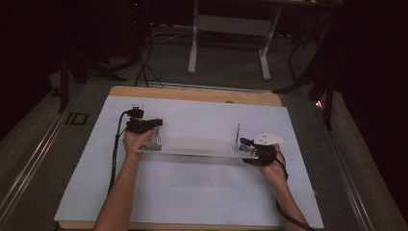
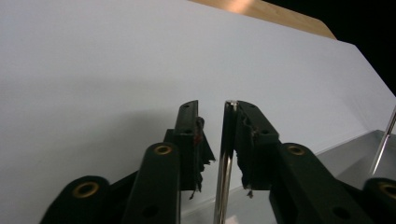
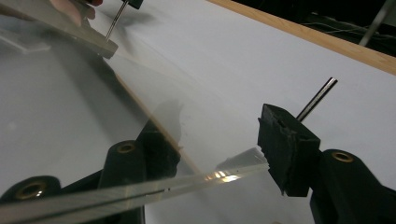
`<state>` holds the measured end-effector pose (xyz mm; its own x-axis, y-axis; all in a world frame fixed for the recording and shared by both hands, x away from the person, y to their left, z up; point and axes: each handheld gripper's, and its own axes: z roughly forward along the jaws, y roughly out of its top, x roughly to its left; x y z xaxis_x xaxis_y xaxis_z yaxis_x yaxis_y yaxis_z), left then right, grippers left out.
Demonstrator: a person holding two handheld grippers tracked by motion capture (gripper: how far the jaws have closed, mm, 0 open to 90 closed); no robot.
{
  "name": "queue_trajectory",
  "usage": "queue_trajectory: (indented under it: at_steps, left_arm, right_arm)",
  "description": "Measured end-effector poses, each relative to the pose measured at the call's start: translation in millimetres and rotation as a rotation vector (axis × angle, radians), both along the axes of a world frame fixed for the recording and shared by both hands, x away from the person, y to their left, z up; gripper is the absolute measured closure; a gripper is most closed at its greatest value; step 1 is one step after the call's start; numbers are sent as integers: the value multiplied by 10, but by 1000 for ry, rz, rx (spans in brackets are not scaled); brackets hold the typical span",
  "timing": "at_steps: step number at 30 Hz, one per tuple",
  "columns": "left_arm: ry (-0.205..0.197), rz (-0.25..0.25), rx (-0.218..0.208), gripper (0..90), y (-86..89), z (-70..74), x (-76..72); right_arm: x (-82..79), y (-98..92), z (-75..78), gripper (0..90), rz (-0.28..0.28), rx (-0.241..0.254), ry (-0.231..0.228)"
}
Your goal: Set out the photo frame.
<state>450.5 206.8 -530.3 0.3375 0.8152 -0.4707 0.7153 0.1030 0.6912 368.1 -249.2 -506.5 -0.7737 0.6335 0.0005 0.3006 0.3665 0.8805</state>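
A clear acrylic plate point(image 1: 192, 146) lies across the white sheet point(image 1: 192, 192), with a thin upright metal rod at each end. My left gripper point(image 1: 156, 123) is at the left rod. In the left gripper view that rod point(image 2: 224, 163) stands between the jaws of the left gripper point(image 2: 212, 105), close against the right-hand pad, with a gap to the other pad. My right gripper point(image 1: 246, 150) is at the plate's right end. Its jaws point(image 3: 215, 123) stand wide, and the plate's edge point(image 3: 140, 189) runs across between them. The right rod point(image 3: 317, 98) rises behind one jaw.
The white sheet covers a wooden table whose far edge point(image 1: 192, 94) shows at the back. A metal desk frame point(image 1: 228, 24) stands on the dark floor beyond. Cables trail from both grippers along the forearms.
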Motion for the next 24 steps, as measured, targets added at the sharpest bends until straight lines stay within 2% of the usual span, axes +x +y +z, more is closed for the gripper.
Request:
queue_trajectory:
  at_steps: [2, 4, 8, 9, 10, 11, 17, 18, 24]
  left_arm:
    - [-18, 8, -33, 663, 23, -1, -41]
    - [-46, 13, -20, 652, 28, 10, -100]
    - [-69, 13, -3, 632, 42, 30, -160]
    - [-92, 10, 35, 619, 49, 54, -209]
    - [-92, 10, 35, 614, 49, 54, -209]
    - [-115, 1, 65, 607, 65, 83, -262]
    - [-164, 4, 68, 598, 159, 150, -403]
    - [-182, -7, 70, 596, 195, 168, -458]
    - [-222, -36, 100, 581, 276, 169, -624]
  right_arm:
    - [6, -1, 5, 467, -2, 4, 2]
    - [9, -1, 8, 467, -4, 6, 4]
    - [10, 0, 10, 466, -5, 6, 6]
    - [10, 0, 11, 467, -5, 5, 6]
    - [10, 0, 11, 467, -5, 5, 6]
    - [12, 0, 11, 466, -6, 7, 5]
    - [22, 1, 20, 466, -10, 12, 8]
    - [23, 1, 22, 467, -11, 12, 9]
    - [26, 2, 27, 466, -14, 12, 9]
